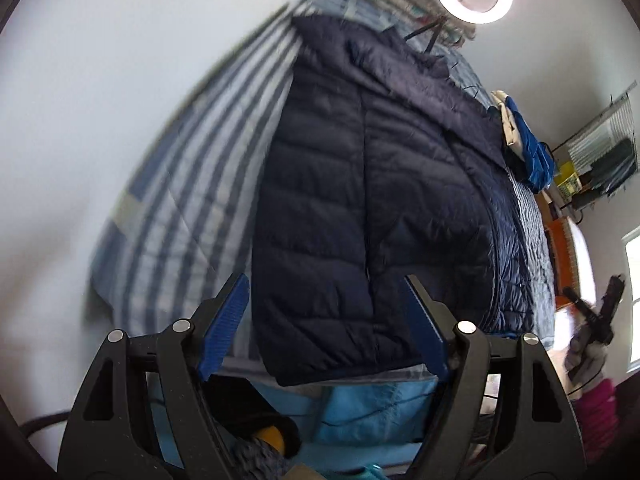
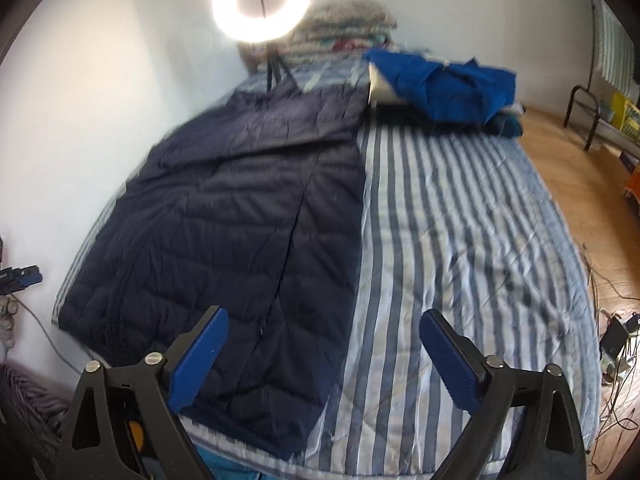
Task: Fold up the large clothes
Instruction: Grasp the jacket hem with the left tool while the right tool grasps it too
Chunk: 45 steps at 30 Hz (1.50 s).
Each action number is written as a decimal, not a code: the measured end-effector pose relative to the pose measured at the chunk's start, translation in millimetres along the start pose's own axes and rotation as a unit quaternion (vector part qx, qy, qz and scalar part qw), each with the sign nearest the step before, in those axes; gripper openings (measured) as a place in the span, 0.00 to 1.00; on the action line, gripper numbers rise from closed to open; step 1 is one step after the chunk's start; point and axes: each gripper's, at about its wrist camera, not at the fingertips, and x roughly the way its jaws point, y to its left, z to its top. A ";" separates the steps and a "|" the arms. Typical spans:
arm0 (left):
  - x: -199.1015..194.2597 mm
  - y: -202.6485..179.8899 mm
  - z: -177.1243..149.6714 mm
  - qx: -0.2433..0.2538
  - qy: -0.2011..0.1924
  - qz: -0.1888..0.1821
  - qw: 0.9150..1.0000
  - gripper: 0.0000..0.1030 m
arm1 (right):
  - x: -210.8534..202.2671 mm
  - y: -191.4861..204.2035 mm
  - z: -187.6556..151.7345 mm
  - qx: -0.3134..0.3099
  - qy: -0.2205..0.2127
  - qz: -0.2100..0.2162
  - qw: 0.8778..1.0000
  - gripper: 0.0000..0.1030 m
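Bed (image 2: 460, 216): striped cover is slippery-looking, so a dragged hem may bunch.
Jacket (image 2: 240, 216): lies flat along the bed's left edge, hem at the near edge; puffy quilting could spring open after a fold.
Left gripper (image 1: 326, 320): fingers wide apart, holding nothing.
Right gripper (image 2: 322, 354): fingers spread, empty; a shallow pinch may catch one layer only.

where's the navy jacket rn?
The jacket lies flat on the striped bed, on its left half by the wall, ahead of both open grippers; blue clothes sit beyond it.
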 end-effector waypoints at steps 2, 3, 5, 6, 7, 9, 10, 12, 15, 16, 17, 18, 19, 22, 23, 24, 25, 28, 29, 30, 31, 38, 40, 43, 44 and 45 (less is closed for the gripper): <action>16.4 11.1 -1.9 -0.027 0.026 -0.012 0.999 0.76 | 10.0 -3.6 -7.7 0.005 0.027 0.008 1.000 0.90; 23.3 14.5 -3.8 -0.035 0.037 -0.014 0.999 0.74 | 15.5 -7.1 -12.3 0.013 0.042 0.013 0.999 0.89; 33.9 18.1 -7.8 -0.042 0.054 -0.011 0.998 0.73 | 26.0 -15.4 -20.9 0.031 0.072 0.021 0.997 0.82; 37.5 20.3 -10.2 -0.044 0.059 -0.007 0.997 0.73 | 30.5 -20.6 -25.4 0.044 0.086 0.026 0.995 0.78; 40.7 22.7 -12.6 -0.049 0.064 -0.005 0.997 0.73 | 33.3 -24.4 -28.0 0.053 0.094 0.030 0.994 0.76; 44.3 28.3 -16.2 -0.061 0.071 -0.005 0.996 0.73 | 36.2 -33.3 -34.5 0.075 0.103 0.040 0.991 0.76; 45.1 30.9 -17.1 -0.066 0.072 -0.005 0.995 0.73 | 36.8 -35.5 -36.1 0.081 0.105 0.044 0.990 0.76; 48.0 34.9 -19.4 -0.075 0.076 -0.010 0.994 0.73 | 37.6 -39.1 -39.3 0.092 0.110 0.058 0.988 0.76; 51.6 39.7 -21.7 -0.086 0.082 -0.019 0.993 0.72 | 39.5 -38.1 -41.5 0.102 0.120 0.079 0.984 0.76; 53.5 41.1 -21.9 -0.091 0.085 -0.022 0.992 0.72 | 40.6 -36.7 -42.1 0.103 0.122 0.082 0.984 0.76; 54.9 42.2 -21.9 -0.095 0.086 -0.025 0.991 0.72 | 42.6 -35.2 -42.6 0.103 0.125 0.084 0.983 0.76; 55.2 42.3 -21.4 -0.098 0.085 -0.026 0.991 0.72 | 44.0 -34.1 -44.4 0.105 0.130 0.089 0.982 0.74; 55.2 42.3 -21.4 -0.098 0.085 -0.027 0.991 0.72 | 46.7 -33.2 -44.8 0.109 0.134 0.095 0.980 0.73; 55.9 41.2 -21.7 -0.093 0.087 -0.031 0.991 0.71 | 52.8 -30.3 -48.2 0.117 0.148 0.111 0.976 0.69; 56.5 40.0 -22.2 -0.090 0.088 -0.030 0.992 0.69 | 54.9 -28.2 -49.0 0.114 0.152 0.113 0.975 0.69; 57.2 38.2 -22.3 -0.086 0.088 -0.028 0.992 0.69 | 58.3 -25.5 -49.4 0.111 0.157 0.115 0.975 0.67; 57.3 37.2 -22.3 -0.084 0.088 -0.027 0.992 0.69 | 61.1 -23.6 -49.5 0.109 0.161 0.118 0.974 0.66; 60.8 33.3 -22.3 -0.079 0.095 -0.023 0.992 0.57 | 66.0 -16.6 -50.9 0.101 0.171 0.125 0.972 0.65; 61.9 31.9 -22.3 -0.077 0.097 -0.021 0.992 0.54 | 66.8 -14.3 -50.3 0.098 0.172 0.126 0.972 0.65; 62.5 30.6 -22.2 -0.075 0.096 -0.021 0.992 0.52 | 67.5 -12.2 -49.4 0.096 0.173 0.129 0.972 0.64; 62.8 29.3 -22.1 -0.071 0.097 -0.022 0.993 0.44 | 67.7 -11.4 -49.2 0.096 0.174 0.134 0.971 0.60; 60.9 17.3 -21.2 -0.050 0.085 -0.027 0.995 0.09 | 73.3 5.7 -44.5 0.076 0.180 0.138 0.971 0.28; 55.1 14.1 -18.6 -0.048 0.071 -0.034 0.996 0.08 | 70.4 4.5 -41.9 0.079 0.173 0.141 0.971 0.15; 42.8 10.3 -12.6 -0.046 0.047 -0.044 0.997 0.06 | 60.7 -1.0 -36.0 0.090 0.154 0.147 0.973 0.07; 38.3 8.7 -10.8 -0.045 0.039 -0.046 0.997 0.06 | 55.4 -2.6 -32.6 0.093 0.142 0.149 0.974 0.05; 32.7 5.6 -7.6 -0.043 0.028 -0.049 0.997 0.06 | 51.2 -3.8 -29.0 0.095 0.133 0.150 0.975 0.04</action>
